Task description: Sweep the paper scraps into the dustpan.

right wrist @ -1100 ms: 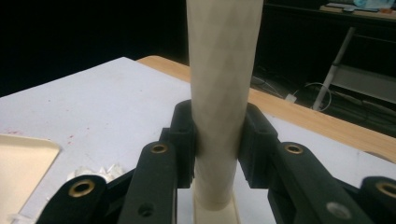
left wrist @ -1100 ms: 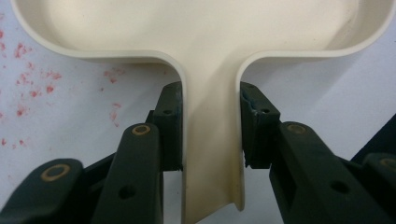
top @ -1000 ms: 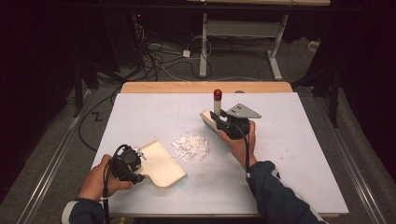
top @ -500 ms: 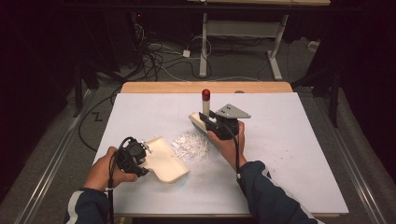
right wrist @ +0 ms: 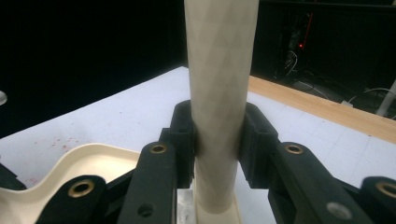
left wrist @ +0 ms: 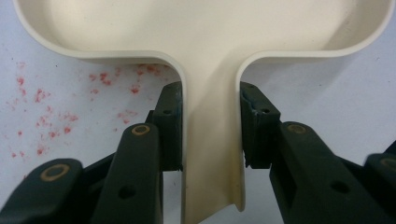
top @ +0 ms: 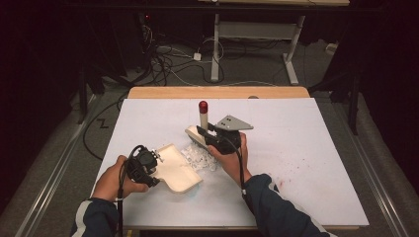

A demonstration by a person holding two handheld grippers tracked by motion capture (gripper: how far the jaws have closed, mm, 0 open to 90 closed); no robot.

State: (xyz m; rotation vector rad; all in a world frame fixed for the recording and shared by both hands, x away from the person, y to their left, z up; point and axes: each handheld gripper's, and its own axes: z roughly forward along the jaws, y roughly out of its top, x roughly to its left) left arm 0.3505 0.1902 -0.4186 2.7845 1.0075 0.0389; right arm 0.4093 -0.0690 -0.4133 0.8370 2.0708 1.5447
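Note:
A cream dustpan lies on the white table at the front left, and my left gripper is shut on its handle. In the left gripper view the left gripper presses that handle from both sides. My right gripper is shut on the cream handle of a brush with a red tip; the handle stands upright. The right gripper holds it low on the shaft. A small heap of white scraps lies between the brush head and the dustpan's mouth.
Red speckles dot the table's right half and the surface beside the dustpan handle. A wooden strip runs along the table's far edge. Cables and desk legs stand on the dark floor beyond.
My right gripper has carried the brush to the left, closer to the scraps and the dustpan. The left hand and dustpan have barely shifted.

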